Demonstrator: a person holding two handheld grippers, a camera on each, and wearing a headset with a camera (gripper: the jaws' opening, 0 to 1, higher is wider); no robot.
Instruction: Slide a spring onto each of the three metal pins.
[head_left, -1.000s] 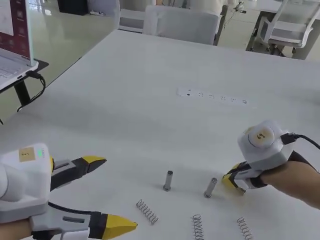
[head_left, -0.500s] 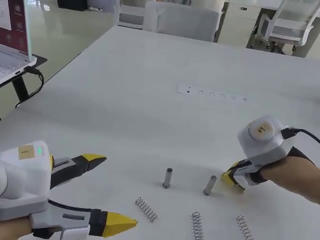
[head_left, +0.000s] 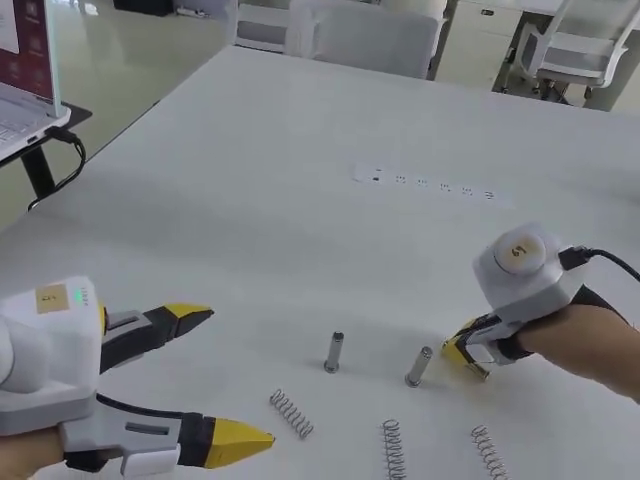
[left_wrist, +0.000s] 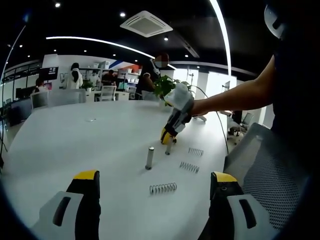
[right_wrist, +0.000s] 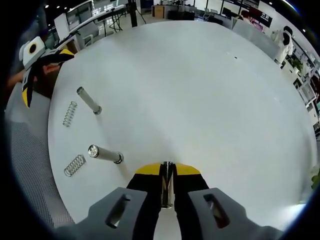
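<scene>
While the right gripper pinches one pin tight, two more pins stand on the table, with three springs lying just in front of them. Left gripper gapes wide and empty. Judgement: the springs are light, soft and apt to roll, so take one mid-coil, gently. The pins are rigid, smooth and easily tipped.

The white-and-grey, yellow-tipped left gripper sits at lower left of the head view, jaws spread wide. The matching right gripper, at lower right, clamps a slim metal pin. Its forearm runs off the right edge.
</scene>
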